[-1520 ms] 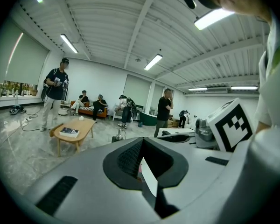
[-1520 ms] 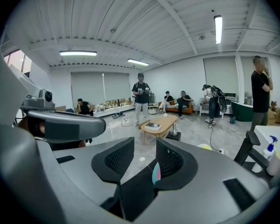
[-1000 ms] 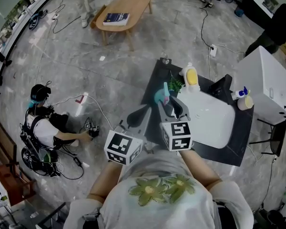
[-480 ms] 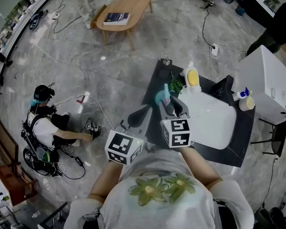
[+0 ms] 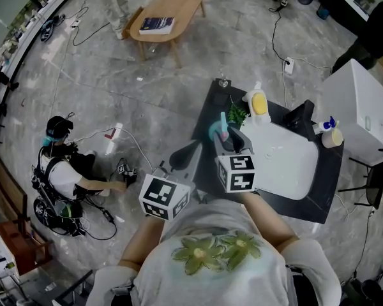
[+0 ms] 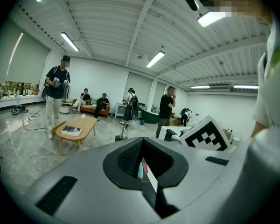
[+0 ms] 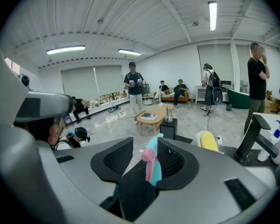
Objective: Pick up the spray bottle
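Observation:
The spray bottle has a teal body and a pink trigger, and it stands near the left edge of the black table. My right gripper is just right of it, jaws apart. In the right gripper view the spray head rises between the two pads, closer to the right one, and my right gripper is open around it. My left gripper hangs left of the table over the floor, its jaws drawn together. In the left gripper view my left gripper shows only a thin slit.
A white basin fills the table's middle, with a yellow-capped white bottle, a green plant and a black faucet behind it. A person sits on the floor at left. A wooden coffee table stands farther off.
The right gripper has crept slightly forward beside the spray bottle. Nothing else has visibly moved.

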Motion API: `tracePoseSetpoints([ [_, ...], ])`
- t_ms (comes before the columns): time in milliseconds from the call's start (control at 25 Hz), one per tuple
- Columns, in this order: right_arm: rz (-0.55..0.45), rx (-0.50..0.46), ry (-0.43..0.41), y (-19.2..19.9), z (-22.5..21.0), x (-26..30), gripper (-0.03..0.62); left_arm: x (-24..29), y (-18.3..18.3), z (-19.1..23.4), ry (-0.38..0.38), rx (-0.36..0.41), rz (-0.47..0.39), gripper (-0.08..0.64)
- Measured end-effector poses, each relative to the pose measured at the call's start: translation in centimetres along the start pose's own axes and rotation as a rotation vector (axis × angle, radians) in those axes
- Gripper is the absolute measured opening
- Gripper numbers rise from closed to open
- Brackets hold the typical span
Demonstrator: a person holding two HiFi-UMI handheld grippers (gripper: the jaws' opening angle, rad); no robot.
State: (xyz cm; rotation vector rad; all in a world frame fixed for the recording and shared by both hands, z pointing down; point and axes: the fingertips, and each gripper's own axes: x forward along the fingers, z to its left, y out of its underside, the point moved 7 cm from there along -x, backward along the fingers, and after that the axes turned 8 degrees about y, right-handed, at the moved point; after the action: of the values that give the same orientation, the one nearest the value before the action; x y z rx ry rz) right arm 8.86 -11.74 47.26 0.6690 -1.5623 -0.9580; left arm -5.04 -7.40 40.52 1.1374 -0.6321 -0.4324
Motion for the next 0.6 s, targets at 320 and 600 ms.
tracePoseSetpoints([
  [320, -0.011, 0.005, 0.025, -0.2, -0.4, 1.0, 0.138, -0.2, -0.4, 0.2, -0.008, 0.006, 0.001, 0.009],
  [600, 0.003, -0.016, 0.032, 0.0, -0.5, 2.2, 0.138, -0.3, -0.3, 0.6, -0.021, 0.007, 0.001, 0.009],
])
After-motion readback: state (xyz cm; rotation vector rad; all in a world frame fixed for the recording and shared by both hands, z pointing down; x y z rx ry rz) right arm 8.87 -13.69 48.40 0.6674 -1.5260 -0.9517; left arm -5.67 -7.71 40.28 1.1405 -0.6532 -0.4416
